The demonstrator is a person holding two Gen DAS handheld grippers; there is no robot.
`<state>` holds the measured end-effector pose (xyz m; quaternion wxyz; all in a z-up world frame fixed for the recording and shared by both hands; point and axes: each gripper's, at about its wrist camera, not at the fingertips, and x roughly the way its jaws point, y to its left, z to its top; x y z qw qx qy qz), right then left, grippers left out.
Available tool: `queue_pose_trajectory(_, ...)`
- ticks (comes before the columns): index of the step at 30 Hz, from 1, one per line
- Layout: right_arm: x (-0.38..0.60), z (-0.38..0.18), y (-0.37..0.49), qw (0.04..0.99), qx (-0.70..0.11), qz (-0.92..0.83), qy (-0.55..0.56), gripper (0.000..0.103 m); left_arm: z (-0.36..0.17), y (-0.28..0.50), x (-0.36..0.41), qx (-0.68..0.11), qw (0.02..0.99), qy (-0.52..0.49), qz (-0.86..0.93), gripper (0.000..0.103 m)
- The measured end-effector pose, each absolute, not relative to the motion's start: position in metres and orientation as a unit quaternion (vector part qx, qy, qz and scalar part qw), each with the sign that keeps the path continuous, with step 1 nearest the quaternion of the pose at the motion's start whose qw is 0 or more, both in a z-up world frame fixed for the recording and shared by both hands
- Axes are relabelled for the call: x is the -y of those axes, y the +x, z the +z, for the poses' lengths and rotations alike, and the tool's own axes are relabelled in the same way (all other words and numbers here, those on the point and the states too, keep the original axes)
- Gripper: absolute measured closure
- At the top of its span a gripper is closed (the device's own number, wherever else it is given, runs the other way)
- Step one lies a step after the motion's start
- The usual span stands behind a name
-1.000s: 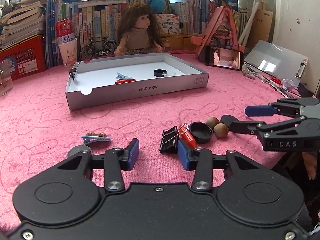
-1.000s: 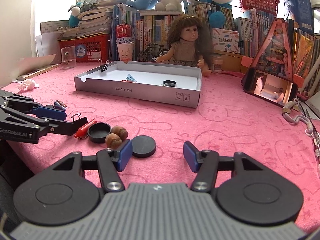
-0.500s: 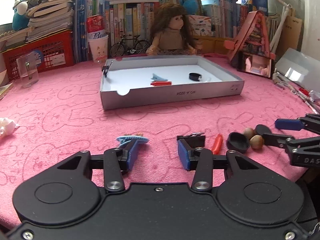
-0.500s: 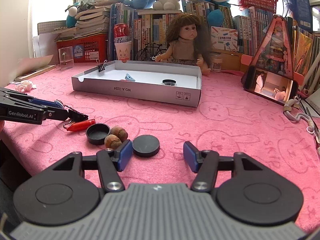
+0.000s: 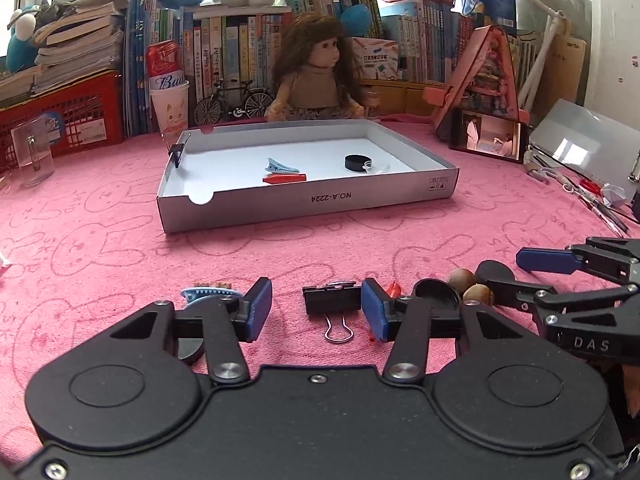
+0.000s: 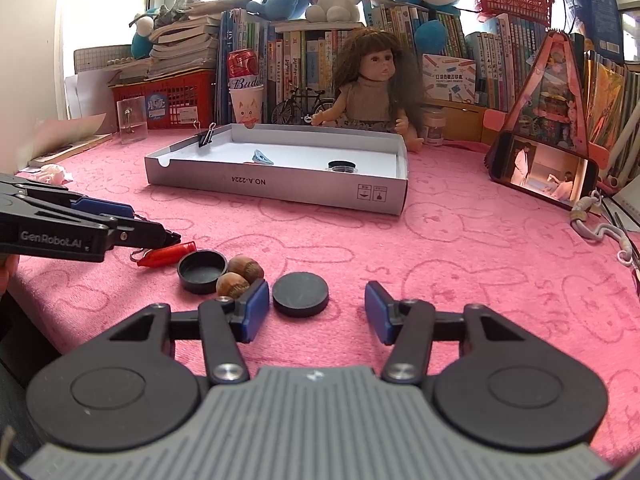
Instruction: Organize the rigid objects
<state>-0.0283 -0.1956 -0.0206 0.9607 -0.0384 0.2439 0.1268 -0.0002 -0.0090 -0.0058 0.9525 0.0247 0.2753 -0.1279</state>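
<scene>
My left gripper (image 5: pixel 316 310) is open, low over the pink cloth, with a black binder clip (image 5: pixel 331 303) lying between its fingers. A blue hair clip (image 5: pixel 208 294) lies by its left finger; a red clip (image 6: pixel 168 254), a black cap (image 6: pixel 202 270) and two hazelnuts (image 6: pixel 240 274) lie to its right. My right gripper (image 6: pixel 316 316) is open and empty, with a black disc (image 6: pixel 300 294) just ahead, near its left finger. The grey cardboard tray (image 5: pixel 312 200) holds a blue hair clip (image 5: pixel 280 166), a red clip (image 5: pixel 285 178) and a black cap (image 5: pixel 357 162).
A binder clip (image 5: pixel 177 153) grips the tray's far left corner. A doll (image 5: pixel 316 76), books, a red basket and a clear cup (image 5: pixel 32 152) stand behind. A phone on a stand (image 6: pixel 542 170) and a clipboard (image 5: pixel 584 148) are at the right.
My left gripper has shifted right, so the black binder clip now lies centred between its fingers. The right gripper has barely moved.
</scene>
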Motion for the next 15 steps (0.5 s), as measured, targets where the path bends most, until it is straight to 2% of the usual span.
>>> queue_pose_trajectory(15, 0.193, -0.023, -0.03, 0.968, -0.229, 0.095, -0.043, 0.049, -0.01, 0.008, 0.027, -0.286, 0.953, 0.033, -0.092, 0.055)
